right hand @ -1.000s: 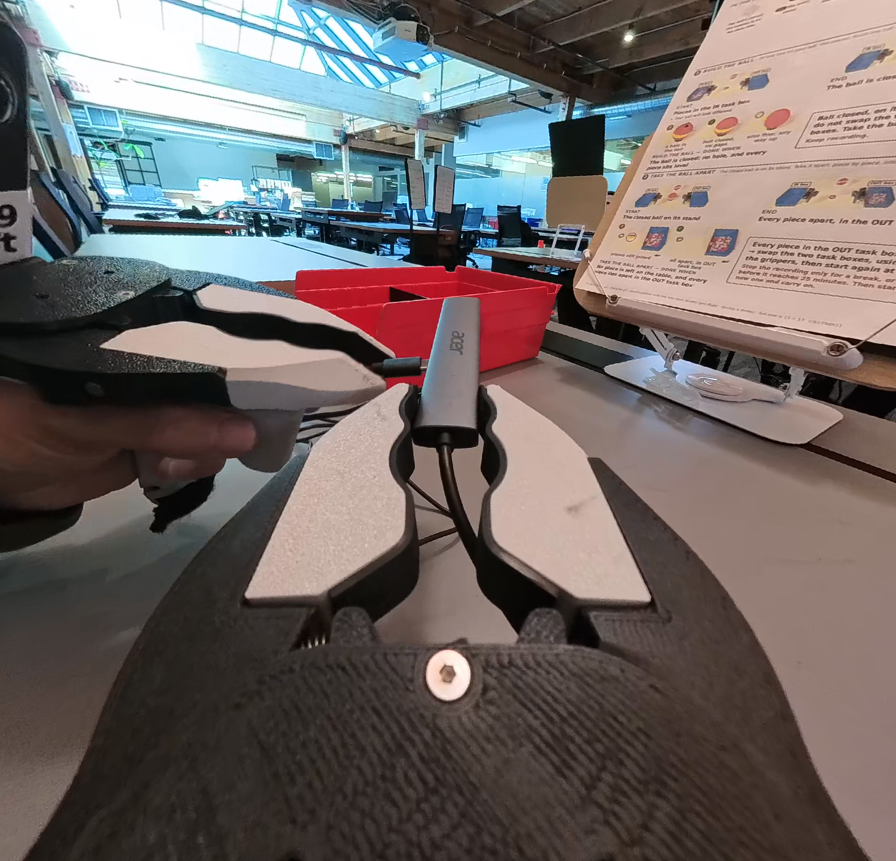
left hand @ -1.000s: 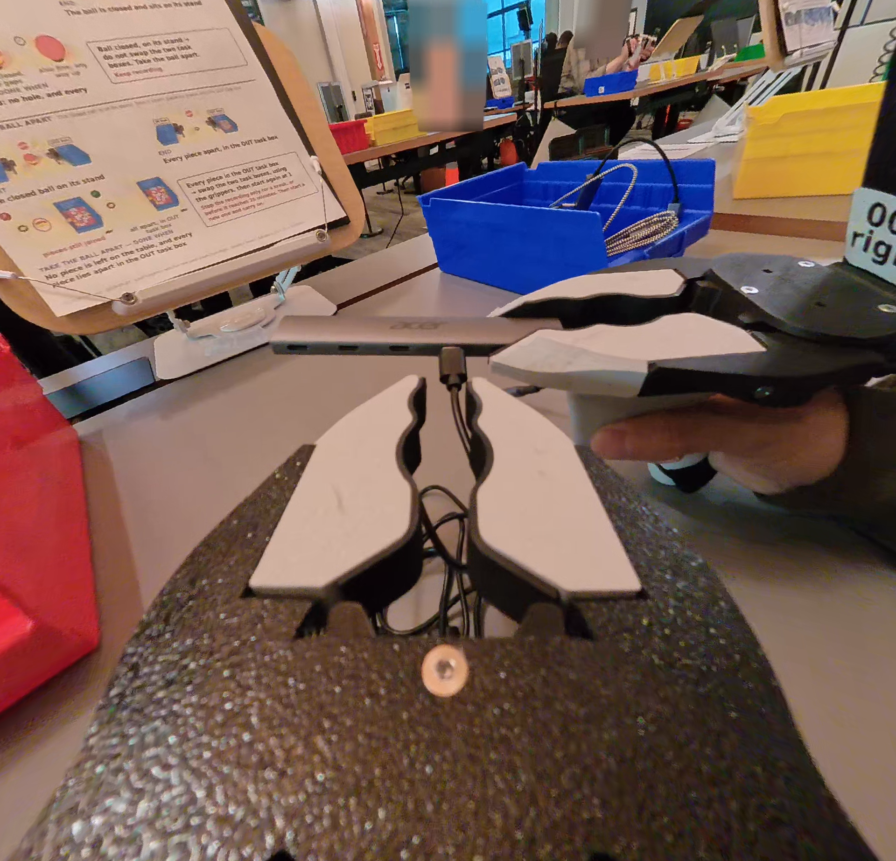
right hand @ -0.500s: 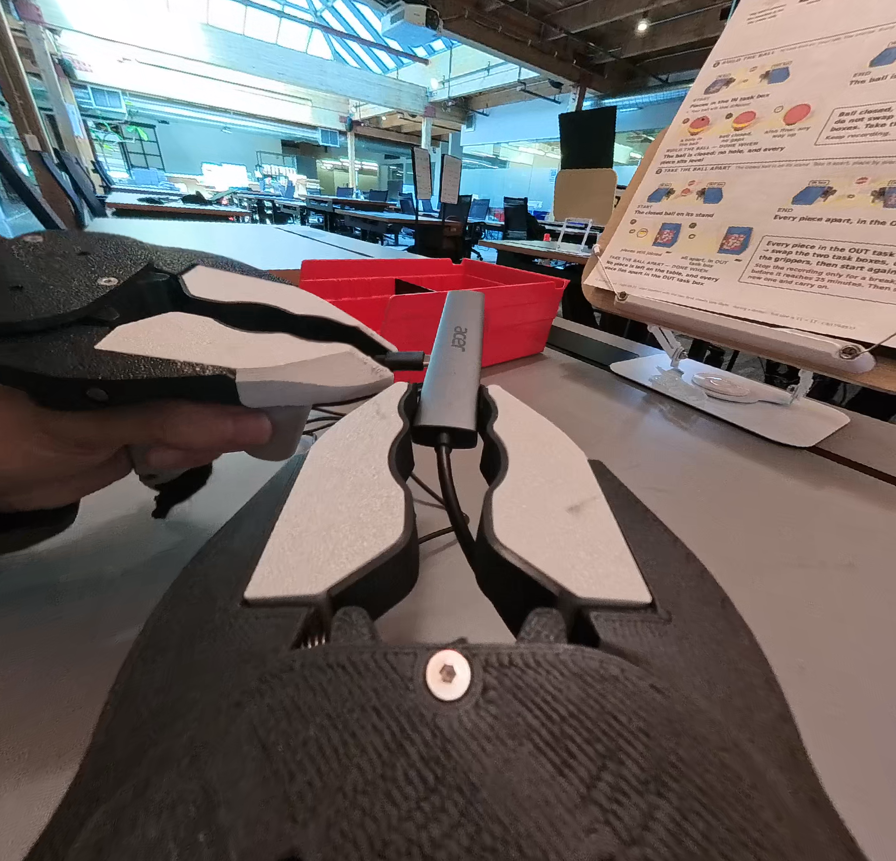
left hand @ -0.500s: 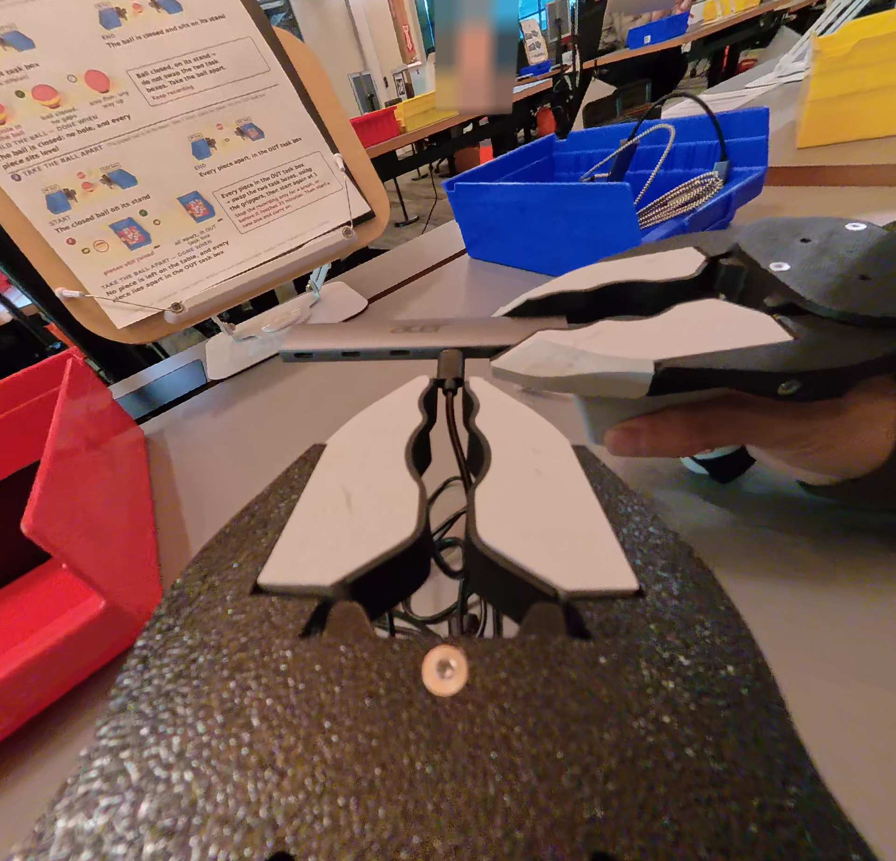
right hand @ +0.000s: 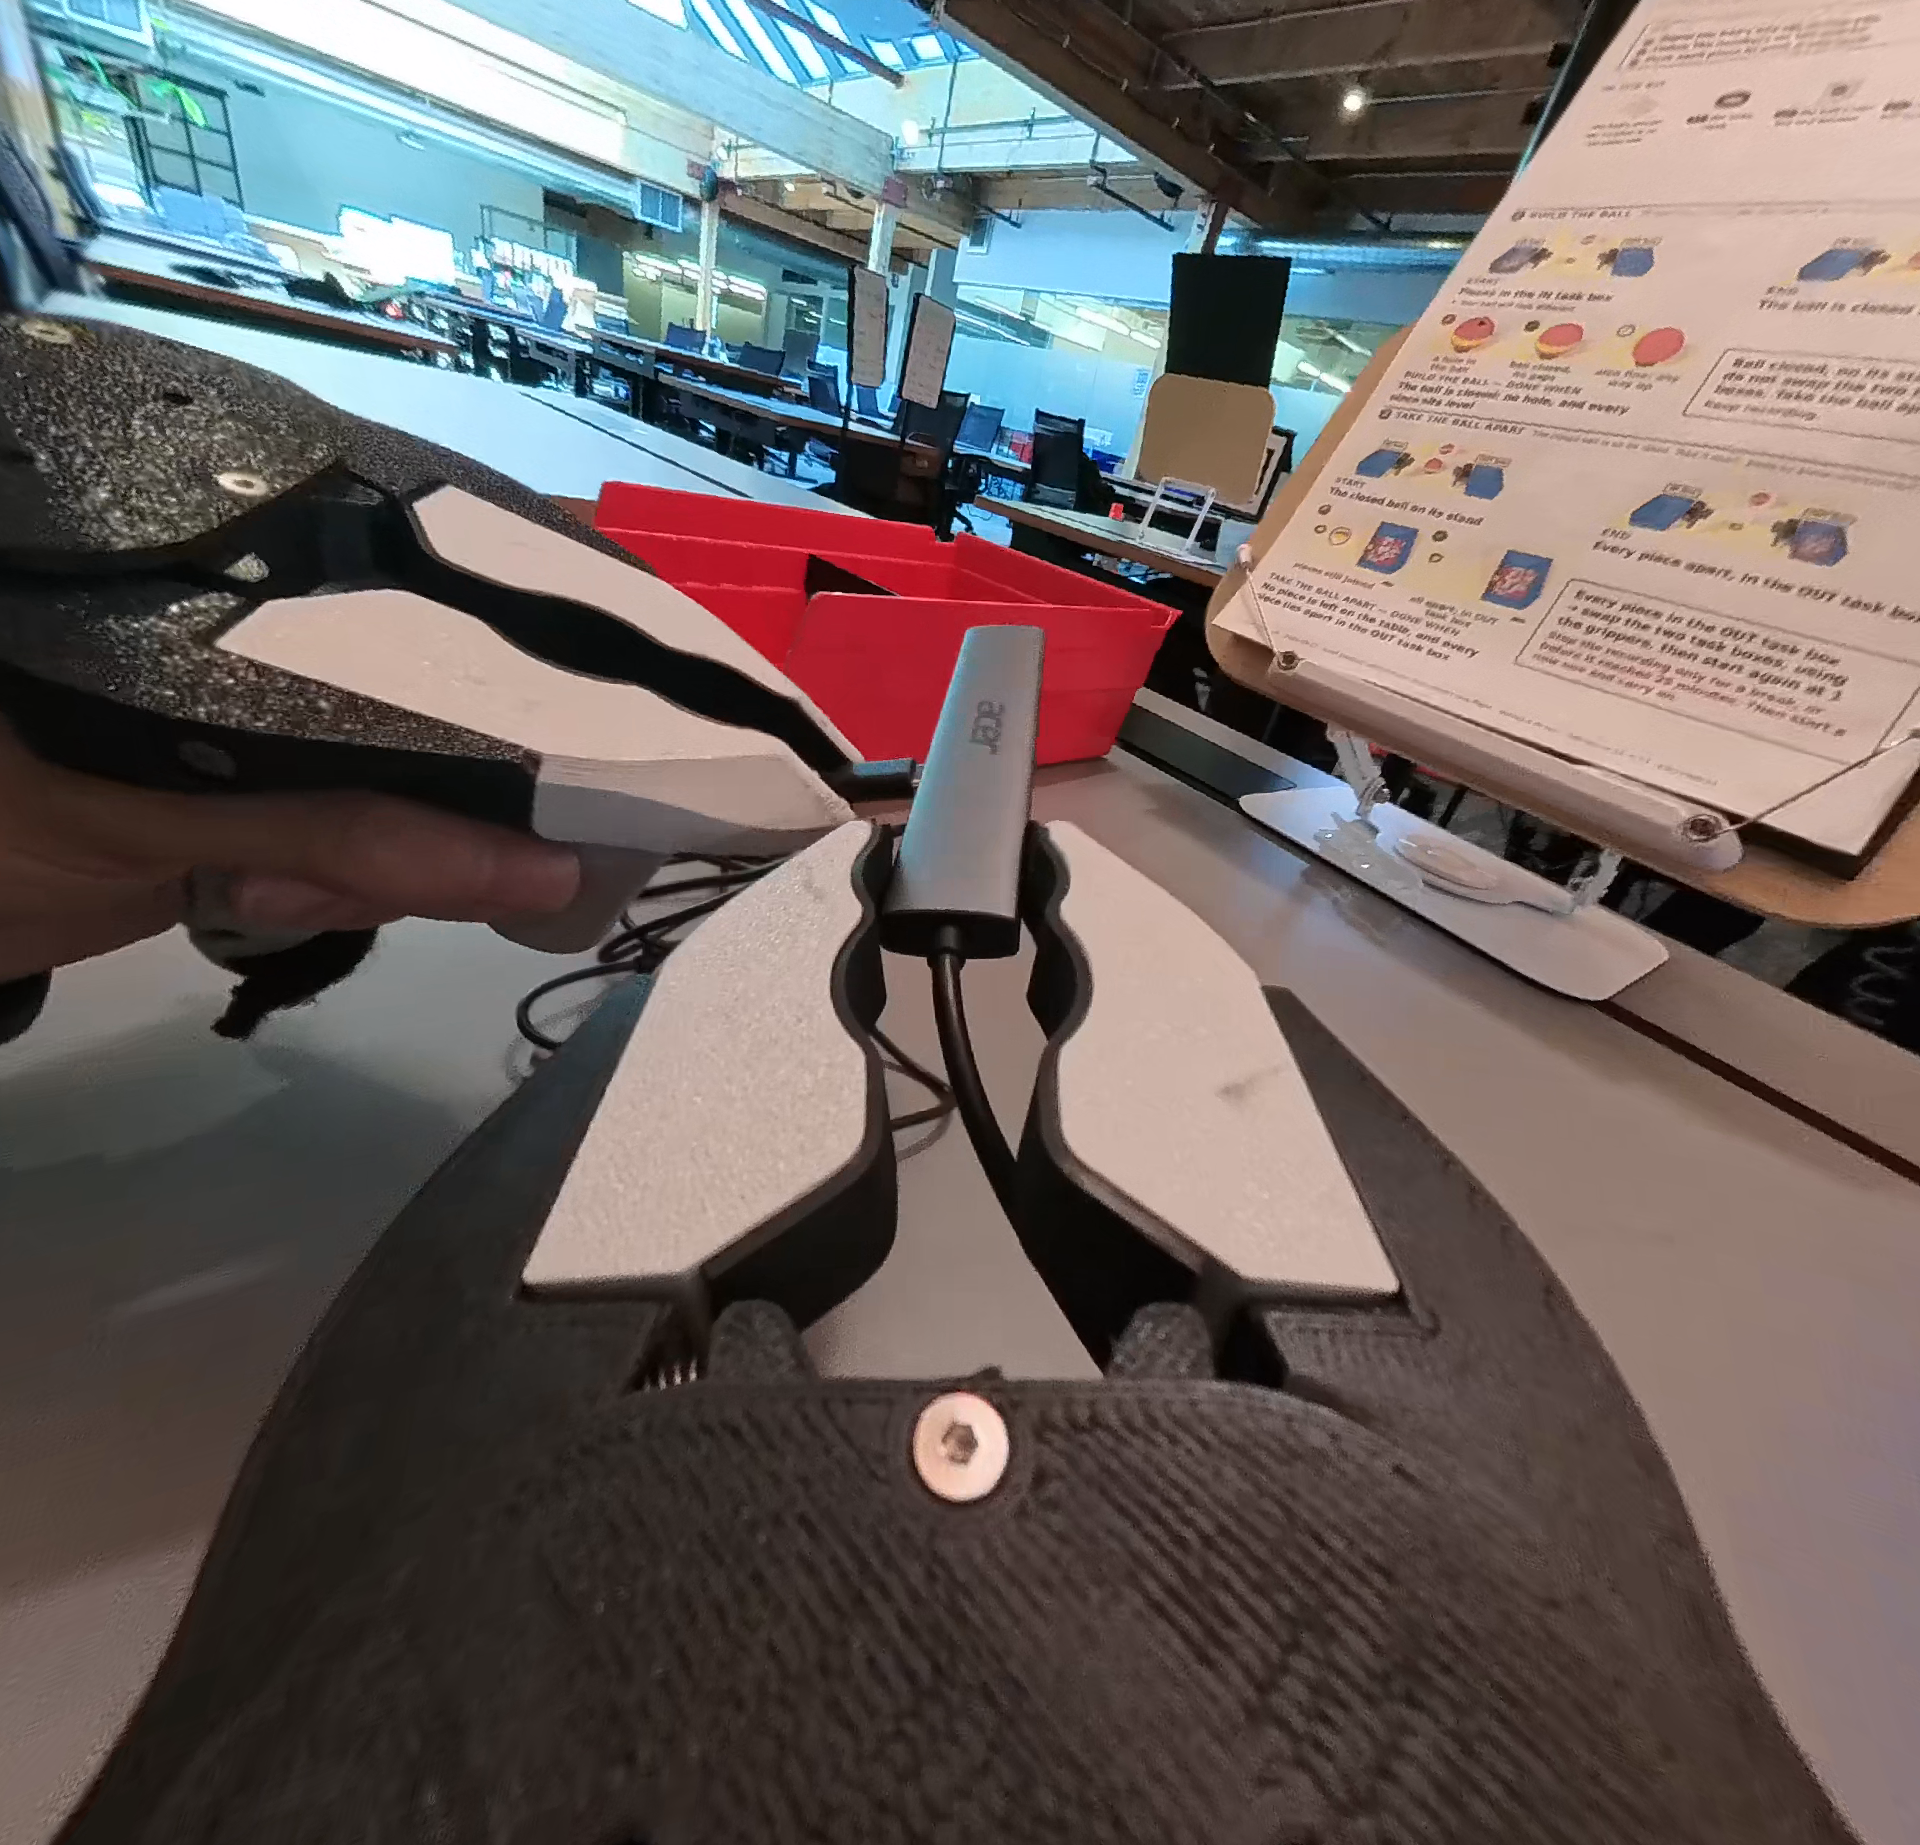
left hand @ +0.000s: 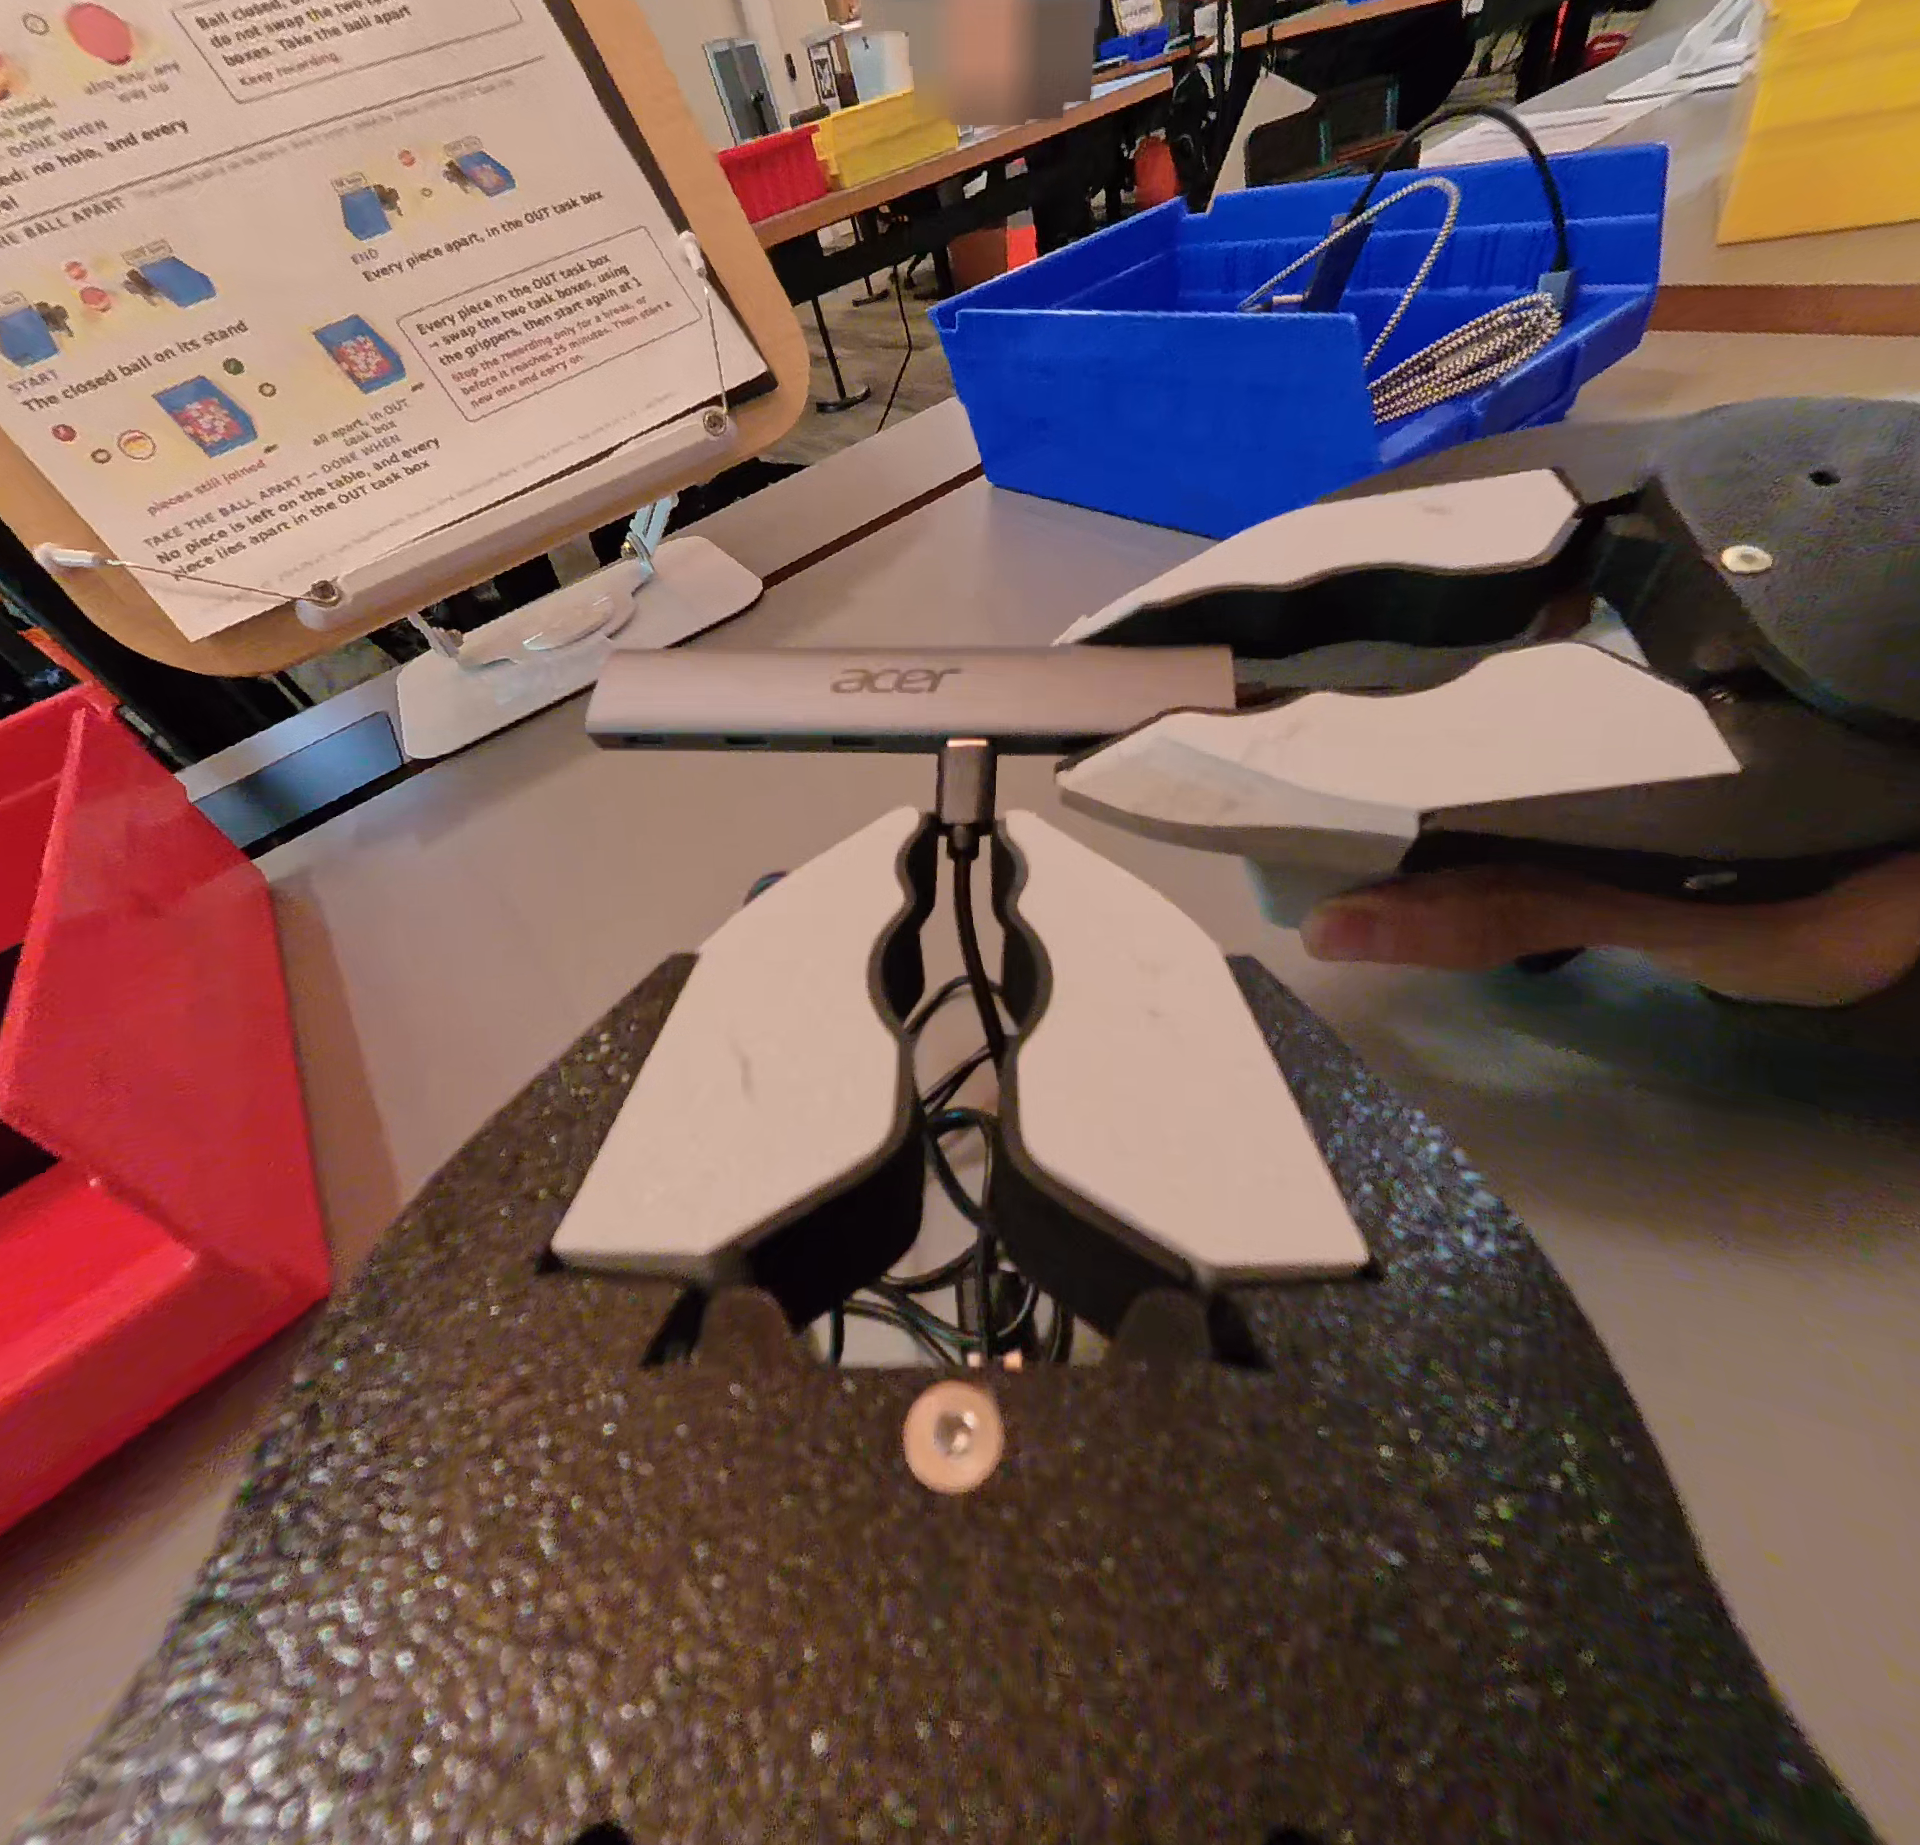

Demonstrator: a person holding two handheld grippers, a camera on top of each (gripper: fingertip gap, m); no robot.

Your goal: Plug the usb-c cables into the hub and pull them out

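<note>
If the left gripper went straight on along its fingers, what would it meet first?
Probably the hub: the left gripper, shut on the USB-C cable, points at its long side, with the plug already at a port. The right gripper holds the hub's end.

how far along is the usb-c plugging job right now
Done: one black cable's plug sits in the hub port. In hand: right gripper clamps the hub's end; left gripper is shut on that cable behind the plug. Left: pulling it out; braided cables wait in the blue bin.
</note>
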